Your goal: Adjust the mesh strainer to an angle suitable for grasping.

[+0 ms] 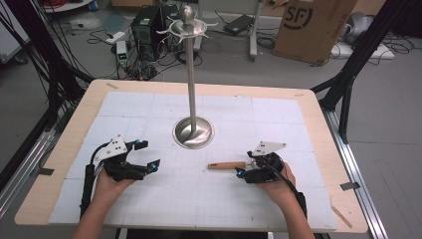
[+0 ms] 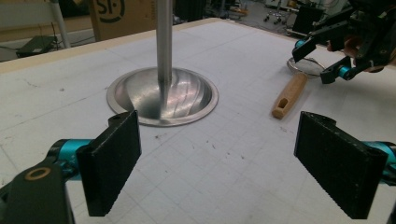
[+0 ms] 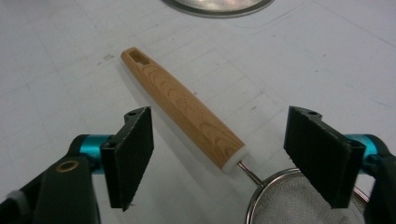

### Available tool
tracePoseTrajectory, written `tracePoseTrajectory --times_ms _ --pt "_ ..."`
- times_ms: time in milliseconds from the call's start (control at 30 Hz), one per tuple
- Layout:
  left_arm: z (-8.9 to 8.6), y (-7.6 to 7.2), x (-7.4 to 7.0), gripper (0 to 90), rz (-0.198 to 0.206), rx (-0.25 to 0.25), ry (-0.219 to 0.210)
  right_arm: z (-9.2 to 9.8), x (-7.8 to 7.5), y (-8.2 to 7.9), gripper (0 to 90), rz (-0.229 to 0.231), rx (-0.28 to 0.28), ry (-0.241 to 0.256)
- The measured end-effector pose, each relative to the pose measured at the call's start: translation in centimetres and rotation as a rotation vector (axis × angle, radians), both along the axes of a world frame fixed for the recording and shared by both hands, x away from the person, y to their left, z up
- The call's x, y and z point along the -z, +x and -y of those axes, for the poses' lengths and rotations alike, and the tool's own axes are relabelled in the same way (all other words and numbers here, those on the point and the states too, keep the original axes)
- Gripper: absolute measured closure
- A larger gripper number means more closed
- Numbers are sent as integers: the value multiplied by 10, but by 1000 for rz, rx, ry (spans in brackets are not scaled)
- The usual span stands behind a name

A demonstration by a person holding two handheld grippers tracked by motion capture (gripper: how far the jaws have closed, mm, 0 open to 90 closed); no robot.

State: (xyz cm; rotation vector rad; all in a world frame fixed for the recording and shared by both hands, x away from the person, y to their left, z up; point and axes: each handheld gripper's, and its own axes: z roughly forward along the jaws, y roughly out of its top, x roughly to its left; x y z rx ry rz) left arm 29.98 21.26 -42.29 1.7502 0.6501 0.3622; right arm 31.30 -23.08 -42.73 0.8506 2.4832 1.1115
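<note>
Lying flat: wood-grained tapered strainer handle (image 3: 184,103) (round mesh bowl (image 3: 299,200)).

Both grippers: left gripper (image 1: 142,154) and right gripper (image 1: 249,167) black-bodied, cyan fittings, flat black textured fingers (image 2: 112,161), brass-ringed screw hole, grey three-cornered top plates, black trailing cables.

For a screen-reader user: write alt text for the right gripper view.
The open right gripper hovers over a small strainer with a wooden handle lying on the white gridded table mat, its two black jaws apart on either side of the handle's near end. The strainer's wire mesh bowl sits at the bottom edge.
</note>
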Motion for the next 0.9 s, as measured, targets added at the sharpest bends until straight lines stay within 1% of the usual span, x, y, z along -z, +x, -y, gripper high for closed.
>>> tracePoseTrajectory --times_ms 100,167,300,333,433,500,567,633,767,833,900 --pt "1 0 1 154 -3 5 6 -2 4 4 302 -11 -6 -32" --pt "1 0 1 154 -4 6 4 -3 7 6 334 -27 -12 -42" --pt "1 1 1 154 -6 5 7 -5 11 10 427 -31 -24 -77" --pt "1 1 1 154 -6 6 8 -6 12 10 456 -39 -31 -77" --pt "1 1 1 154 -7 6 9 -8 11 11 516 -43 -38 -92" --pt "1 1 1 154 -7 6 10 -8 9 11 551 -35 -20 -102" --pt "1 1 1 155 -7 6 10 -7 7 12 582 -41 -17 -101" --pt "1 0 1 154 -6 5 9 -7 7 11 595 -48 -8 -97" --pt "1 0 1 155 -7 6 7 -7 4 12 612 -56 -3 -112" --pt "1 1 1 154 -10 9 9 -8 3 12 618 -58 6 -127" --pt "1 1 2 154 -13 6 14 -9 2 14 604 -59 -2 -143"
